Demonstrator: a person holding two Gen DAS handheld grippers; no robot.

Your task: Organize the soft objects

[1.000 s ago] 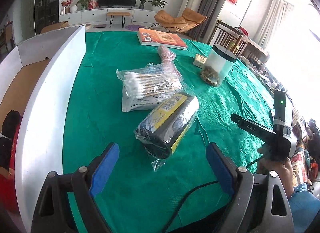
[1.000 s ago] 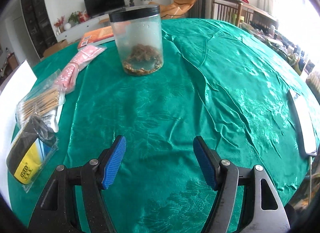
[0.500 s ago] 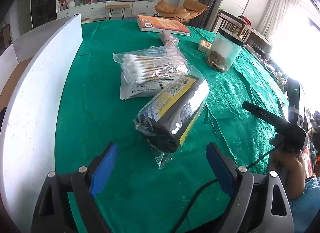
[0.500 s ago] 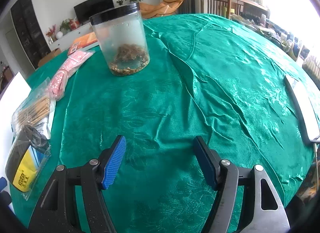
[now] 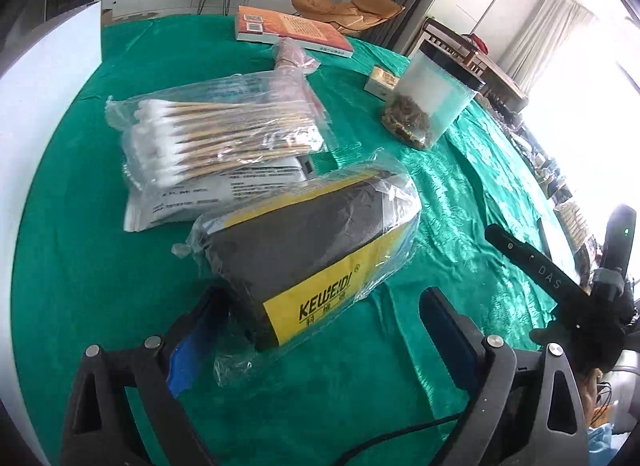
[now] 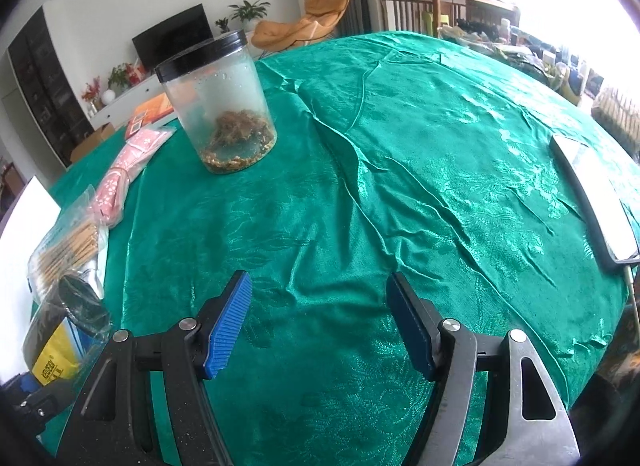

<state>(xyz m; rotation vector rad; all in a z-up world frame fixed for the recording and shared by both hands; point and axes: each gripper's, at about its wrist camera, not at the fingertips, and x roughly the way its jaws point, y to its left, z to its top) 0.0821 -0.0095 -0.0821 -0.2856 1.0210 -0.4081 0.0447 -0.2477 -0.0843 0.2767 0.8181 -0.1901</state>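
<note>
In the left wrist view, the left claw [image 5: 320, 326] is seen spread wide, its jaws having just been opening further, and the near end of the wrapped black-and-yellow roll [image 5: 308, 250] lies between them without being pinched by both pads; whether the left pad touches the wrapper cannot be told. The roll lies on the green surface [image 5: 92, 266] near its white-bordered left edge, just in front of the bag of cotton swabs [image 5: 216, 133], which rests on a flat white packet [image 5: 224, 193]. For a clean pick, the claw is best lowered so that both pads bracket the firm roll body rather than the loose plastic tail, and then closed gently, since the film is judged slippery. In the right wrist view, the right claw [image 6: 320, 322] is held open and empty above bare cloth, well apart from the lidded jar [image 6: 220, 105] and the pink pouch [image 6: 124, 173]; it is best kept clear of the left claw's path.
</note>
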